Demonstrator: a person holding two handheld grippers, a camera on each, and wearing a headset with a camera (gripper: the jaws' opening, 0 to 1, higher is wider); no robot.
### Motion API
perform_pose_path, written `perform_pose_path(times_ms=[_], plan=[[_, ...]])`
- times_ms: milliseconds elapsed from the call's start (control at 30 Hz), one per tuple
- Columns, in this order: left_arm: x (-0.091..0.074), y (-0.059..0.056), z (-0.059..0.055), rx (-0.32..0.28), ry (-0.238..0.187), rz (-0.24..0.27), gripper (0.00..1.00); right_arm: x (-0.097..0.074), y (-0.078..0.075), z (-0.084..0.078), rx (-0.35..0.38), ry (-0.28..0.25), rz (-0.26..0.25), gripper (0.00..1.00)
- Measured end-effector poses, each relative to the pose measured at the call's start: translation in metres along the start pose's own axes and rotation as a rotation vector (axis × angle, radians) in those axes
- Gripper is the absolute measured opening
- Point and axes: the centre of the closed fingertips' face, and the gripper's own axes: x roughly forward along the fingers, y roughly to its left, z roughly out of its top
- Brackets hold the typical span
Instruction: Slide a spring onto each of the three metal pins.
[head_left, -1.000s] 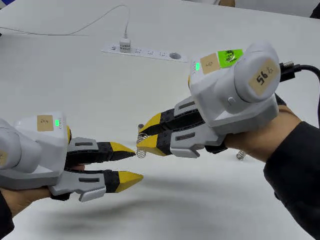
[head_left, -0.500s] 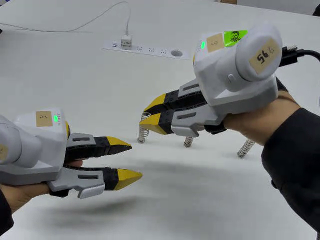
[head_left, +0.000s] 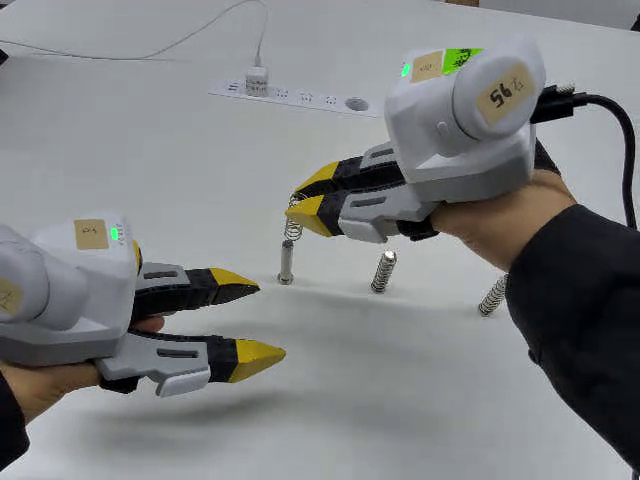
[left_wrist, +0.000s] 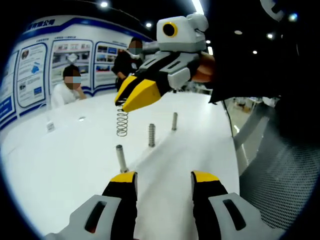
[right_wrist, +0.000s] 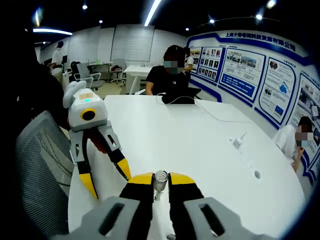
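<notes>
A spring (head_left: 293, 230) is pinched between the right gripper's (head_left: 296, 202) jaws, just above a bare pin (head_left: 287, 262) well in from the table's (head_left: 180, 180) far edge. A second pin (head_left: 383, 271) and third pin (head_left: 491, 295) are spring-sleeved. The left gripper (head_left: 268, 320) is spread, nearer the near edge.

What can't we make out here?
- Head view: the top of the held spring is hidden behind the tips of the right gripper.
- Head view: the far-right spring has its upper end behind the sleeve.
- Left gripper view: the farthest pin is too small to tell whether coils cover it.
</notes>
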Motion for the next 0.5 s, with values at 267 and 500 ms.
perform_pose_path(times_ms=[267, 500], plan=[[0.000, 0.000, -0.002, -0.011, 0.002, 0.003, 0.47, 0.011, -0.002, -0.011, 0.019, 0.029, 0.014, 0.12], [0.001, 0.000, -0.003, -0.019, 0.004, 0.001, 0.48, 0.016, -0.002, -0.015, 0.032, 0.036, 0.022, 0.12]])
